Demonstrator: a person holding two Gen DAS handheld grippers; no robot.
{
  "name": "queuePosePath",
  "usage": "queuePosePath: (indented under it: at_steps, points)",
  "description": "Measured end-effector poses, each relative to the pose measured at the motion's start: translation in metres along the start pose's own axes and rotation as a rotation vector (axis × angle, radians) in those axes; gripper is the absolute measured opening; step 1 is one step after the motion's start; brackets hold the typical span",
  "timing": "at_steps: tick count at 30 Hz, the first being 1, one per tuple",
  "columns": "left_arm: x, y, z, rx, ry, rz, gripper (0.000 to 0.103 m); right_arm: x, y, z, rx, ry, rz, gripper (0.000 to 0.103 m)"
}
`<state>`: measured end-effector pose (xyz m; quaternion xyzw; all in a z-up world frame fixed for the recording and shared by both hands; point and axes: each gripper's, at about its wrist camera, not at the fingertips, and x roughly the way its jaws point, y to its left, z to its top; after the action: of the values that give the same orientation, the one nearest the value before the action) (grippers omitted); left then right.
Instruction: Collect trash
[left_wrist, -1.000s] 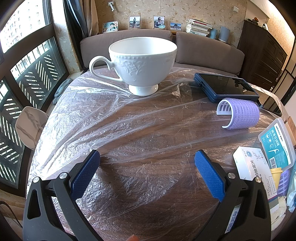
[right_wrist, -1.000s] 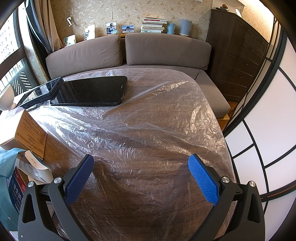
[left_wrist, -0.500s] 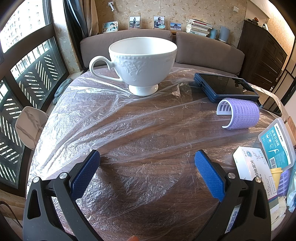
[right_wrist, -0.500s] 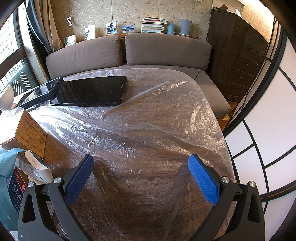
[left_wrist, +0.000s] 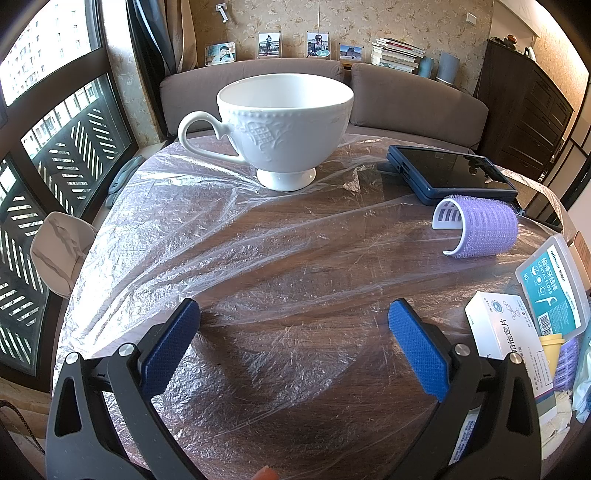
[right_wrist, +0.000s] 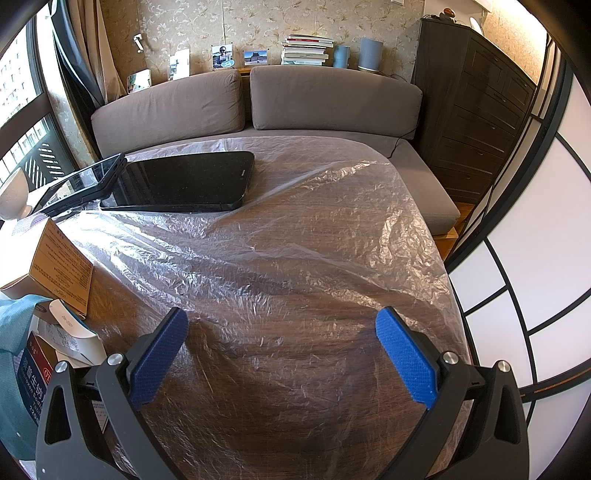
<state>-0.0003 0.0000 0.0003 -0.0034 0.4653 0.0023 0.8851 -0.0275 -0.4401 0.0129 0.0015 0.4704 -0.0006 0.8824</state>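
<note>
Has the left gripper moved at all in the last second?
No. The left gripper sits at the same spot relative to the white cup; jaws open as before.

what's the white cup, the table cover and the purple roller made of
White cup: glazed ceramic by the look, glossy with raised moulded relief. Table cover: thin clear plastic film, crinkled and shiny, wood grain showing through. Purple roller: a white slotted plastic core wrapped in fuzzy, bristly purple material, probably hook fabric.
</note>
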Motion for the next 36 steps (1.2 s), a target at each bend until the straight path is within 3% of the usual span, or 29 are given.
queuePosePath:
  at_steps: [19,21,24,27,31,34,36]
  points:
    - [0.003,0.008,0.002,0.0,0.0,-0.001,0.102,0.001,0.001,0.001,0.003,0.0,-0.002,0.099]
    - [0.004,0.007,0.003,0.0,0.0,0.0,0.102,-0.003,0.0,0.002,0.012,0.005,-0.013,0.099]
    - [0.006,0.008,0.004,0.011,0.004,-0.004,0.102,-0.011,0.003,0.006,-0.032,-0.039,-0.099,0.099]
    - [-0.001,0.017,0.011,0.003,0.046,-0.055,0.102,-0.044,0.018,0.006,-0.202,-0.135,-0.183,0.099]
    - [-0.041,0.016,0.02,0.021,-0.025,-0.159,0.102,-0.107,0.067,-0.013,-0.625,-0.298,-0.252,0.099]
    - [-0.067,-0.001,0.021,0.096,-0.02,-0.272,0.102,-0.142,0.106,-0.037,-0.852,-0.339,-0.146,0.099]
    - [-0.075,-0.019,0.019,0.15,0.004,-0.347,0.102,-0.151,0.125,-0.049,-0.929,-0.344,-0.08,0.099]
